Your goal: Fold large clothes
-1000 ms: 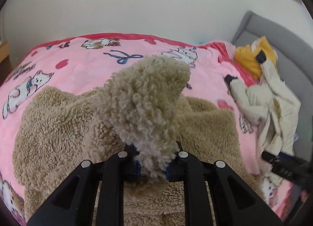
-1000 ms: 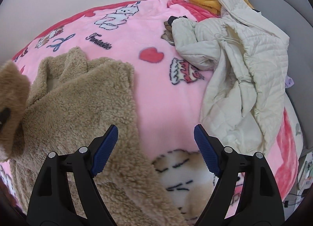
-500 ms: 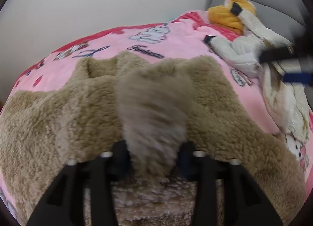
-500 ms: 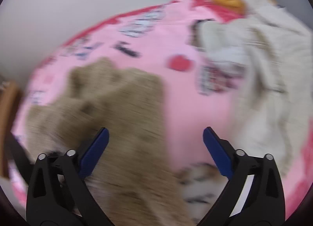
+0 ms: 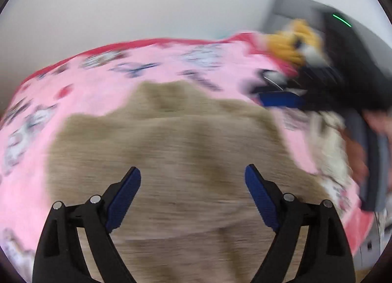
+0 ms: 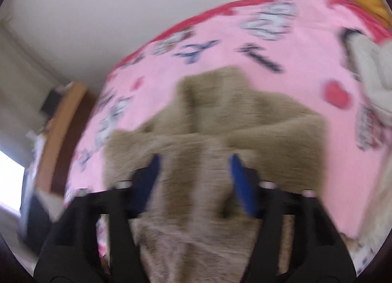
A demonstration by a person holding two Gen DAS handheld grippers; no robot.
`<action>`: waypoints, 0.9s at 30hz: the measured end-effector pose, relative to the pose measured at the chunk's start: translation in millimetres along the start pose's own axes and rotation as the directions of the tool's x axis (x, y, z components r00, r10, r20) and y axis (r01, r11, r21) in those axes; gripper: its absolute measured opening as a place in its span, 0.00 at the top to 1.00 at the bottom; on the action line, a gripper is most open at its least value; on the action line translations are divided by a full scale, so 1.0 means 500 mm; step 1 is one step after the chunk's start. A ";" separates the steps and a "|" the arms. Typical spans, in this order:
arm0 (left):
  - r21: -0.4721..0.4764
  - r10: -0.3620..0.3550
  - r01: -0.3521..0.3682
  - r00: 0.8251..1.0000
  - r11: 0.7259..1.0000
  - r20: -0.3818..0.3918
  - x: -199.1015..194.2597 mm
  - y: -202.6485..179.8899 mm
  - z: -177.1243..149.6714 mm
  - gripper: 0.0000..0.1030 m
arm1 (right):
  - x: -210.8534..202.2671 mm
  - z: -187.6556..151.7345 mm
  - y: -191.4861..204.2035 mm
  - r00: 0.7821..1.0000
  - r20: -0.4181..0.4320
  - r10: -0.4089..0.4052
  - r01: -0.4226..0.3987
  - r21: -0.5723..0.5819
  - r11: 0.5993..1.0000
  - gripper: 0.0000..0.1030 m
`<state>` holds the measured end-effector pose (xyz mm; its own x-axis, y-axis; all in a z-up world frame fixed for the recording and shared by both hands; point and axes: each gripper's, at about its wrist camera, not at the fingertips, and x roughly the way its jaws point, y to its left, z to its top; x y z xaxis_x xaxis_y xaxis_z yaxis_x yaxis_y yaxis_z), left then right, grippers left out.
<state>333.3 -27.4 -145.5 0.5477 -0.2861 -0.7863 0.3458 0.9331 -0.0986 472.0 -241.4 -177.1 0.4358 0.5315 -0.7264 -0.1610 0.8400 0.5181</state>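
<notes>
Here, tan fleece coat [image 5: 171, 150] amid open pink blanket [image 5: 80, 89] margins.

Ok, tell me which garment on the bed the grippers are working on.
The tan fleece coat, spread on the pink blanket under both grippers. The cream quilted jacket and the yellow garment lie off by the headboard.

One tan fleece jacket [image 5: 171, 150]; one pink printed blanket [image 5: 103, 87]; one cream quilted coat [image 6: 374, 79]; one yellow garment [image 5: 291, 45]; two grippers.
</notes>
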 end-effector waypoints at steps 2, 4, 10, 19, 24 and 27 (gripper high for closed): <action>-0.064 0.037 -0.040 0.998 0.997 -0.048 0.019 0.073 0.020 0.17 | 0.049 -0.010 0.030 0.996 -0.054 -0.074 0.070 -0.061 0.996 0.88; -0.136 0.078 -0.090 0.993 0.987 -0.093 0.059 0.150 0.030 0.19 | 0.090 -0.026 0.039 0.975 -0.087 -0.203 0.196 -0.082 0.977 0.89; -0.252 0.110 -0.151 0.979 0.956 -0.170 0.150 0.249 -0.008 0.32 | 0.119 -0.114 -0.040 0.918 -0.144 -0.369 0.378 0.036 0.925 0.97; -0.300 0.057 -0.113 0.980 0.947 -0.190 0.205 0.265 -0.067 0.32 | 0.156 -0.136 -0.110 0.926 -0.142 -0.351 0.370 0.149 0.917 1.00; -0.264 0.072 -0.128 0.975 0.956 -0.211 0.230 0.257 -0.060 0.29 | 0.173 -0.137 -0.110 0.916 -0.141 -0.376 0.394 0.132 0.910 1.00; -0.182 0.141 -0.182 0.965 0.966 -0.220 0.236 0.223 -0.047 0.25 | 0.167 -0.136 -0.113 0.915 -0.149 -0.374 0.396 0.171 0.902 1.00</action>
<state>418.7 47.8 -263.5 0.4101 -0.0970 -0.9069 0.0958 0.9934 -0.0629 457.5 -236.9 -297.7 0.3276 0.1885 -0.9258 0.1787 0.9499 0.2566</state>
